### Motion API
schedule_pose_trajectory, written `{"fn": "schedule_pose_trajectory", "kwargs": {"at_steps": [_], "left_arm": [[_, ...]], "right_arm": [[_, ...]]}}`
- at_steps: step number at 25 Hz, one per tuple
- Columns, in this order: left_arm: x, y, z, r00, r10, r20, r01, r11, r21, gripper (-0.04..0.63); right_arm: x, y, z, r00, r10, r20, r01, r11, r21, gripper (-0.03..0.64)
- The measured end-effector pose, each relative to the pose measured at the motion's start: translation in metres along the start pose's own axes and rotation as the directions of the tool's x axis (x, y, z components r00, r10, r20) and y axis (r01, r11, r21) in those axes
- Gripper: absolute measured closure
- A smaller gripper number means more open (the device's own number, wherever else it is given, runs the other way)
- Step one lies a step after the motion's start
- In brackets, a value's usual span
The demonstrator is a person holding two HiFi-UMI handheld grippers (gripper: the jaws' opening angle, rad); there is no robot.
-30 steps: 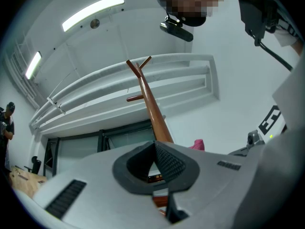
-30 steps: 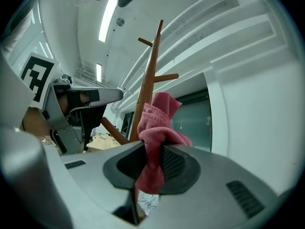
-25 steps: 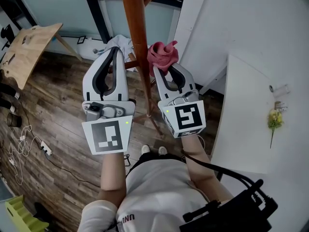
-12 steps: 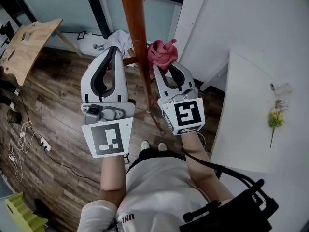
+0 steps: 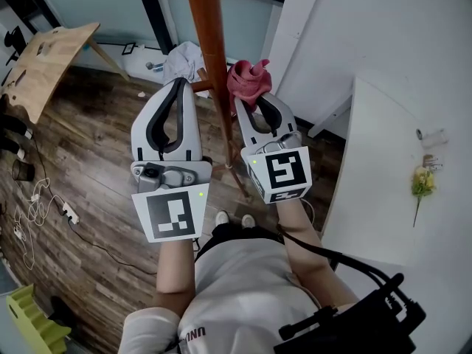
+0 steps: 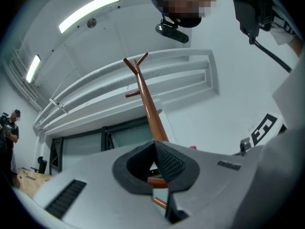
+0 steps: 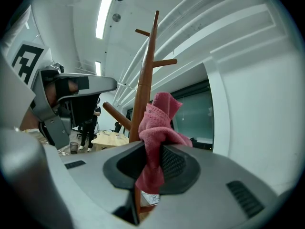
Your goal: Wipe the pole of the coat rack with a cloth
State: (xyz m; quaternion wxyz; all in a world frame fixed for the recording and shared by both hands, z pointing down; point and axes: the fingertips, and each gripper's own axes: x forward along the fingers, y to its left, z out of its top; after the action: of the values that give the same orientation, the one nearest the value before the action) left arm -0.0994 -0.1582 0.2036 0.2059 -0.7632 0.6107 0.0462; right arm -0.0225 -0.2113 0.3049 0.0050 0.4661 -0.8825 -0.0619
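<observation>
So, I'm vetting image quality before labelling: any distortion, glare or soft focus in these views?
Head view: fisheye bends straight lines, pole sharp. Left gripper view: ceiling light strip glares, corners dark. Right gripper view: cloth sharp, corners dark.

Your coat rack pole runs off the top edge of the head view, and lower down your right tongs partly cover it. In the left gripper view, the joined jaws of your left tongs hide its lower part. Only the bunched top of the cloth shows. The rest is buried between the right jaws. The bench is cut off at the right edge, and the small yellow thing on it is too small to name.
</observation>
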Motion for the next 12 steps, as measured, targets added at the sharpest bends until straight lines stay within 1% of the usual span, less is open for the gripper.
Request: {"fn": "schedule_pose_trajectory", "kwargs": {"at_steps": [8, 12], "left_arm": [[-0.007, -0.017, -0.033, 0.997, -0.011, -0.080, 0.008, 0.999, -0.042, 0.583], [-0.007, -0.021, -0.047, 0.995, -0.012, -0.103, 0.005, 0.998, -0.067, 0.583]], "right_arm": [[0.000, 0.001, -0.008, 1.000, 0.010, -0.017, -0.011, 1.000, 0.000, 0.537], [0.000, 0.001, -0.012, 1.000, 0.012, -0.027, -0.012, 1.000, 0.001, 0.537]]}}
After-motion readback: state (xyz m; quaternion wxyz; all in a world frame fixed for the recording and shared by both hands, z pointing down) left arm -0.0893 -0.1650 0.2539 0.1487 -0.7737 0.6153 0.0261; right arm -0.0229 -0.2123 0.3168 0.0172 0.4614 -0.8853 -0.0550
